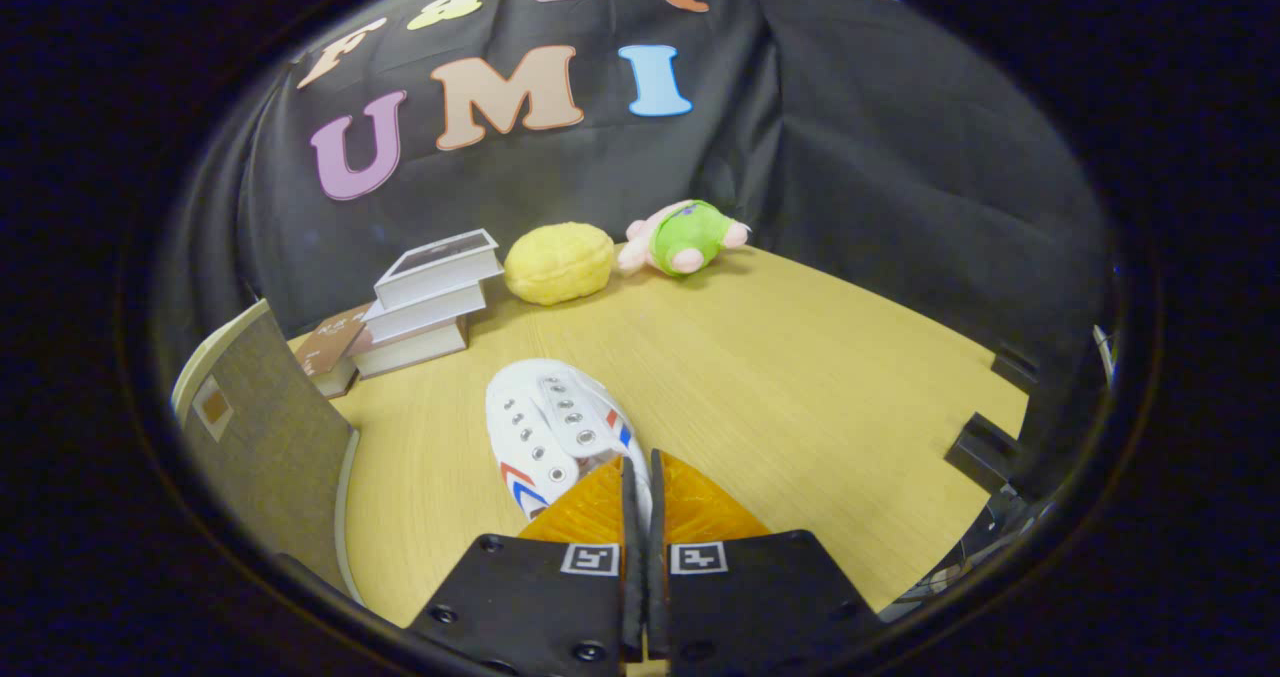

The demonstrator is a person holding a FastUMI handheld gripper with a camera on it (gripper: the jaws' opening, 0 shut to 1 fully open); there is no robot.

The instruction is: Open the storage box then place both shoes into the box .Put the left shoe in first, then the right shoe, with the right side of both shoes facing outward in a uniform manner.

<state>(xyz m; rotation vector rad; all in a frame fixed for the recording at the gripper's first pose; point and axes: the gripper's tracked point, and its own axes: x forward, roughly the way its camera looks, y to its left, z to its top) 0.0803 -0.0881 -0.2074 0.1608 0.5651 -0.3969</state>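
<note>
A white shoe with red and blue stripes lies just ahead of my fingers, its toe pointing away toward the books. My gripper is shut, with the shoe's near right edge pinched in the thin slit between the two fingers. The shoe's heel is hidden behind the fingers. To the left of the fingers stands the storage box, seen as an upright grey-brown panel with a pale rim. Its inside is hidden. I cannot tell whether the shoe rests on the wooden table or hangs just above it.
A stack of books sits beyond the shoe near the back wall. A yellow plush and a green and pink plush toy lie beside it. Black brackets line the table's right edge.
</note>
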